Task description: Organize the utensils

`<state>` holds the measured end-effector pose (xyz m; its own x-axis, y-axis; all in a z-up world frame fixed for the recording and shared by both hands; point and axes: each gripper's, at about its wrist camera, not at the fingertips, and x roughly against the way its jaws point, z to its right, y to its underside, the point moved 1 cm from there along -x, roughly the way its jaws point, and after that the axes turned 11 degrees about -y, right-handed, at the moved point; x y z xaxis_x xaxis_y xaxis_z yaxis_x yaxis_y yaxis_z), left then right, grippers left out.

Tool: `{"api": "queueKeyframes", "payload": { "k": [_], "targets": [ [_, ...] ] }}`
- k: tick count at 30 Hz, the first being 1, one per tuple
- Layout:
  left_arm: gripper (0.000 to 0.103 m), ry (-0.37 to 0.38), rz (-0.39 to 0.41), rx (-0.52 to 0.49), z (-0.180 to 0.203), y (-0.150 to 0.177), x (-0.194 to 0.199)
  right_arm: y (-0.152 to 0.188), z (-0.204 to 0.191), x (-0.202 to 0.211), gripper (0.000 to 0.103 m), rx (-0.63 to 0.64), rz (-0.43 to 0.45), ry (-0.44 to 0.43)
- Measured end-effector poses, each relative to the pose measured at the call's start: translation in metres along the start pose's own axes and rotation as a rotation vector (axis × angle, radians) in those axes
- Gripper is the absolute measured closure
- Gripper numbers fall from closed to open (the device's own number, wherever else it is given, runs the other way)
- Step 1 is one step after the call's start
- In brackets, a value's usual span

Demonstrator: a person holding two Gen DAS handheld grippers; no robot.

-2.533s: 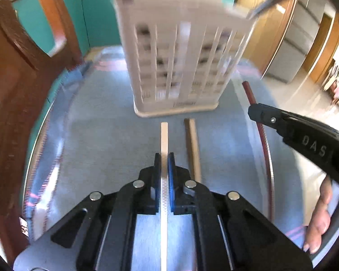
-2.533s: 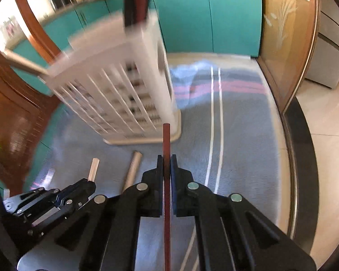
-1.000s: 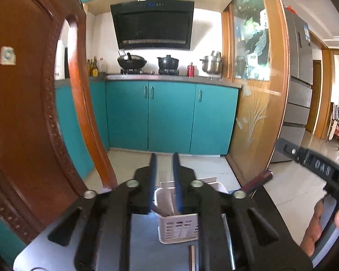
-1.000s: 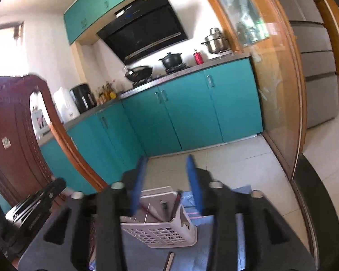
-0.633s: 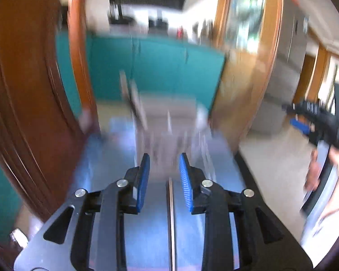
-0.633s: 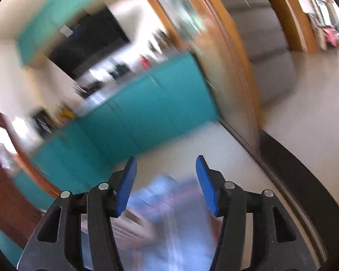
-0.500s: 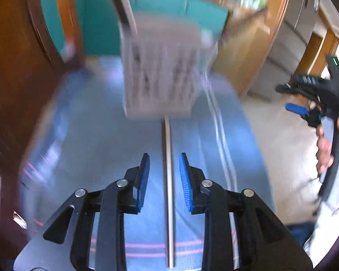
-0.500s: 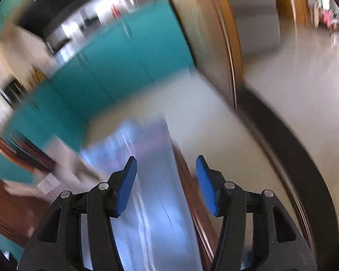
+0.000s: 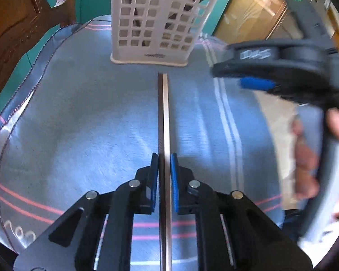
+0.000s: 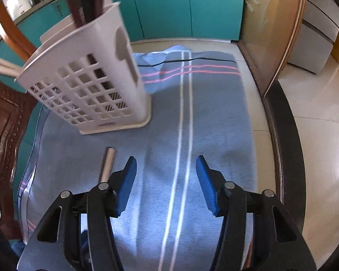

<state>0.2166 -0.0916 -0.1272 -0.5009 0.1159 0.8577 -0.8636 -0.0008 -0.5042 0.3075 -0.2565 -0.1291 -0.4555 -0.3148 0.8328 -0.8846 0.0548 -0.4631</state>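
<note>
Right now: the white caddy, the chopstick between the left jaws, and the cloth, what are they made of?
White caddy: looks like moulded plastic, matte, with a grid of square holes and a utensil-shaped cutout. Chopstick: probably metal, given its grey, brushed sheen and squared edges; coated wood is possible. Cloth: woven fabric, soft matte blue with woven stripes and a stitched hem.

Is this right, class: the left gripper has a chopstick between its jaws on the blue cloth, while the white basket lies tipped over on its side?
Not quite. The left wrist view shows the white basket standing upright on the blue cloth. The rest holds: the left gripper has the chopstick between its jaws.
</note>
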Motion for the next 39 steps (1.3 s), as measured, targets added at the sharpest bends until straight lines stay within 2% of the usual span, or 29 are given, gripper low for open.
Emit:
{"api": "queueKeyframes", "payload": {
  "k": [2, 4, 5, 7, 10, 15, 19, 21, 25, 32, 37, 39],
  "targets": [
    [0.091, 0.02, 0.018, -0.006, 0.002, -0.001, 0.011, -0.001, 0.0, 0.0, 0.049, 0.001, -0.001, 0.003],
    [0.086, 0.02, 0.041, -0.011, 0.003, -0.005, 0.021, -0.001, 0.001, 0.0, 0.049, -0.002, -0.002, 0.007],
    [0.081, 0.018, 0.05, -0.014, 0.003, -0.006, 0.024, 0.0, 0.002, -0.001, 0.049, -0.003, -0.005, 0.011],
    [0.079, 0.002, 0.056, -0.021, 0.001, -0.009, 0.026, 0.001, 0.003, -0.002, 0.049, -0.003, -0.013, 0.019],
    [0.079, -0.032, 0.03, -0.015, -0.007, -0.004, 0.018, 0.002, 0.002, -0.005, 0.049, 0.007, -0.025, 0.019],
    [0.079, -0.035, -0.022, -0.02, -0.011, 0.007, -0.001, 0.009, -0.012, -0.02, 0.049, 0.061, -0.065, -0.018],
    [0.079, -0.03, -0.039, -0.031, -0.009, 0.009, -0.007, 0.018, -0.024, -0.041, 0.049, 0.116, -0.127, 0.019],
    [0.079, -0.029, -0.043, -0.033, -0.01, 0.01, -0.008, 0.021, -0.03, -0.045, 0.05, 0.165, -0.118, 0.075],
    [0.076, -0.028, -0.042, -0.037, -0.012, 0.009, -0.011, 0.021, -0.028, -0.045, 0.051, 0.17, -0.125, 0.078],
    [0.074, -0.037, -0.032, -0.052, -0.011, 0.007, -0.017, 0.016, -0.019, -0.044, 0.051, 0.187, -0.112, 0.133],
    [0.072, -0.109, 0.003, -0.086, 0.001, 0.015, -0.012, 0.014, -0.032, -0.039, 0.051, 0.199, -0.077, 0.027],
    [0.072, -0.163, 0.02, -0.094, 0.005, 0.019, -0.009, 0.014, -0.036, -0.04, 0.051, 0.211, -0.091, 0.037]
  ]
}}
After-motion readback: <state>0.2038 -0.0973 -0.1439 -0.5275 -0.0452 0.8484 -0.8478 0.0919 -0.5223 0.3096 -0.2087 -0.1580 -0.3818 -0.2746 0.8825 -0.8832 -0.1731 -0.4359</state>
